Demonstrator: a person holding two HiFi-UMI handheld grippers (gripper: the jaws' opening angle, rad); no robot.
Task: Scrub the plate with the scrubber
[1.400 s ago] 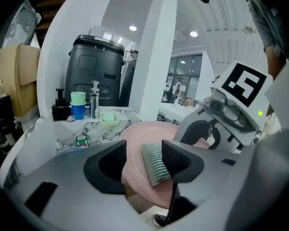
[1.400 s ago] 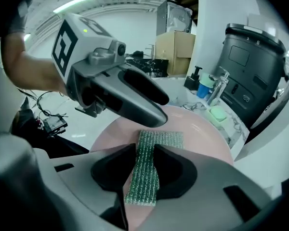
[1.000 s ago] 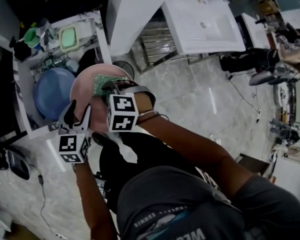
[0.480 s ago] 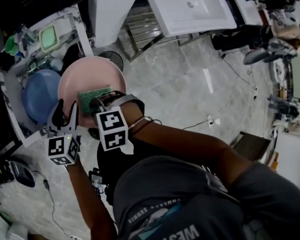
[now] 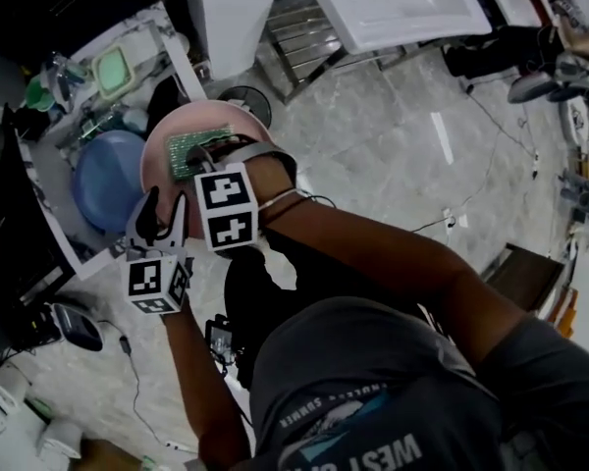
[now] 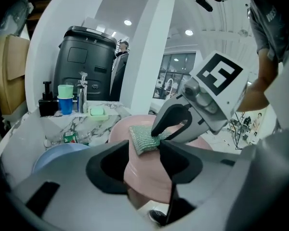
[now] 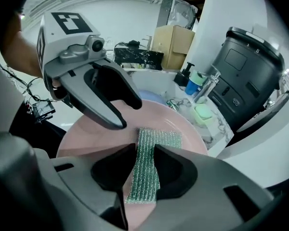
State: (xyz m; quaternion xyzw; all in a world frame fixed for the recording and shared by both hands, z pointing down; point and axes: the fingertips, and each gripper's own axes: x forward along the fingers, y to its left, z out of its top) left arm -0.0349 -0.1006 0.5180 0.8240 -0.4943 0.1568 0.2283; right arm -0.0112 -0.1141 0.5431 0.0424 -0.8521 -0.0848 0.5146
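A pink plate (image 5: 157, 170) is held up in the air beside the counter. My left gripper (image 5: 164, 210) has the plate's near rim (image 6: 144, 172) between its jaws, which are closing on it and touch it on both sides. My right gripper (image 5: 204, 161) is shut on a green mesh scrubber (image 5: 188, 151), pinching its near end (image 7: 145, 174). The scrubber's free end (image 7: 156, 138) lies flat on the plate's face (image 7: 94, 136). In the left gripper view the scrubber (image 6: 142, 137) sits just under the right gripper's fingers (image 6: 166, 121).
A blue basin (image 5: 103, 180) lies in the counter sink left of the plate. A green soap dish (image 5: 111, 70), a blue cup (image 6: 65, 105) and bottles stand on the marble counter. A black bin (image 6: 84, 64) stands behind. A white sink unit (image 5: 393, 3) and cables occupy the floor.
The scrubber slid from the plate's upper part toward its middle, then back to the upper left. The plate stayed in the left gripper; the camera swung.
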